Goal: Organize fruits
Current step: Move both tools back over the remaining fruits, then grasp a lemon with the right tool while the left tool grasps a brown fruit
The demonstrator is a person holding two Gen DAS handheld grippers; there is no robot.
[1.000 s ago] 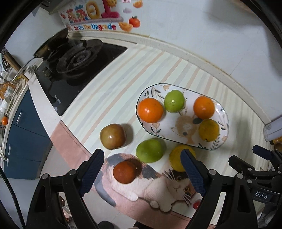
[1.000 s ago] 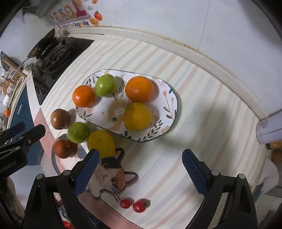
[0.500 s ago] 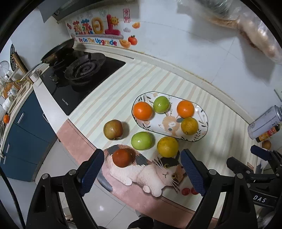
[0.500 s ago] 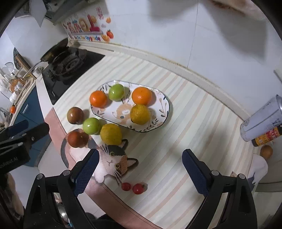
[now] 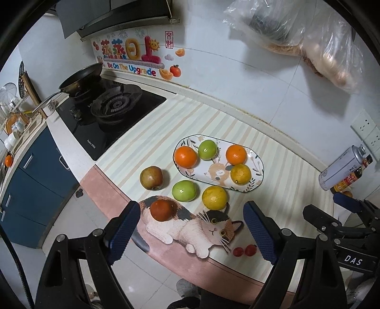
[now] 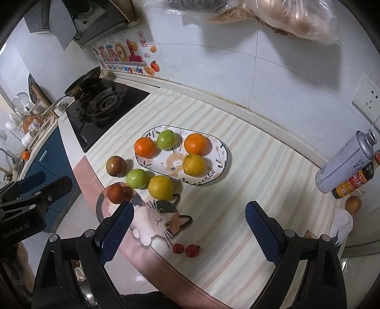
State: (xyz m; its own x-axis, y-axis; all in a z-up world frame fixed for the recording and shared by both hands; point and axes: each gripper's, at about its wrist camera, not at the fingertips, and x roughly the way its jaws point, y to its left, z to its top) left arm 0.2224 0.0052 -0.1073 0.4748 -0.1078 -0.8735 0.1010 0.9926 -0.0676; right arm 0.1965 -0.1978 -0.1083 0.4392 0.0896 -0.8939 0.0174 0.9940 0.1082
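Both grippers have pulled back and up from the plate [image 5: 257, 164], so the whole counter shows; the left gripper [image 5: 190, 228] and right gripper [image 6: 188, 228] hang wide apart, holding nothing. Four fruits sit on the plate; a yellow citrus [image 5: 214, 197], green fruit [image 5: 184, 190] and two brownish fruits lie just beside it, likely awaiting sorting. Counter edge below is cut off.

The far side of the plate [image 5: 257, 164] was hidden by its fruit. The plastic bags [image 6: 285, 21] were cut off by the upper edge. The bottle [image 6: 353, 181] label was too small to be read.
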